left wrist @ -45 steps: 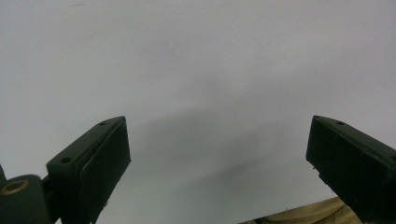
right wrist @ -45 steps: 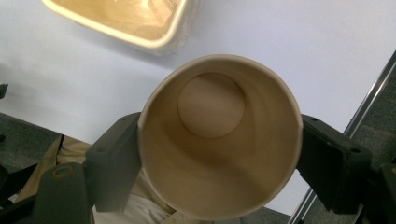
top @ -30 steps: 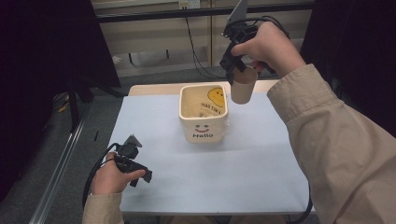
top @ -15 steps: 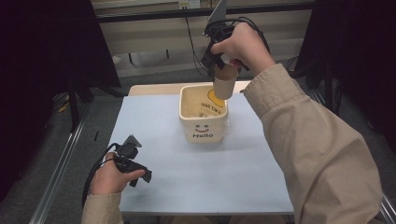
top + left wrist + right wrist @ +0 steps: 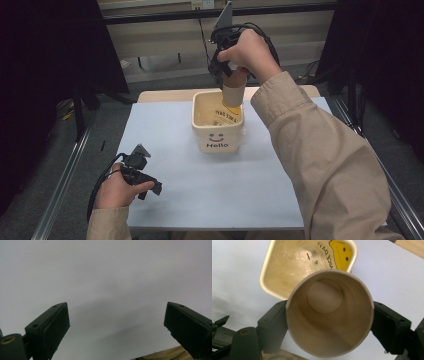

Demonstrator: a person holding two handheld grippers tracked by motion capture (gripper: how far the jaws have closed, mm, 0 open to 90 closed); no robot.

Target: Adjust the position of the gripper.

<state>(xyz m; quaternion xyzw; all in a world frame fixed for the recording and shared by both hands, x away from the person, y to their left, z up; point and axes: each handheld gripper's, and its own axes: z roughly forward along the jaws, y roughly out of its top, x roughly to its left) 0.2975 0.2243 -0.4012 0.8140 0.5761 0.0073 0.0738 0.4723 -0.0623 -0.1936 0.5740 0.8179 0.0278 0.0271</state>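
Note:
A cream square container (image 5: 218, 139) with a smiley face and the word "Hello" stands on the white table near its far middle. Inside it lies a yellow smiley label (image 5: 339, 250). My right gripper (image 5: 231, 80) is shut on a brown paper cup (image 5: 233, 92), held upright over the container's far right corner. In the right gripper view the cup (image 5: 329, 322) sits between both jaws with its empty inside showing, and the container (image 5: 287, 267) lies below it. My left gripper (image 5: 150, 186) rests open near the table's front left, its jaws wide apart over bare table (image 5: 107, 285).
The white tabletop (image 5: 280, 175) has free room in front of and to both sides of the container. Metal rails (image 5: 60, 190) run along the table's left and right sides. A wooden edge (image 5: 165, 95) borders the far side.
My right hand has carried the cup leftward and a little down, from beside the container's right to over its far right corner. The left gripper has stayed put.

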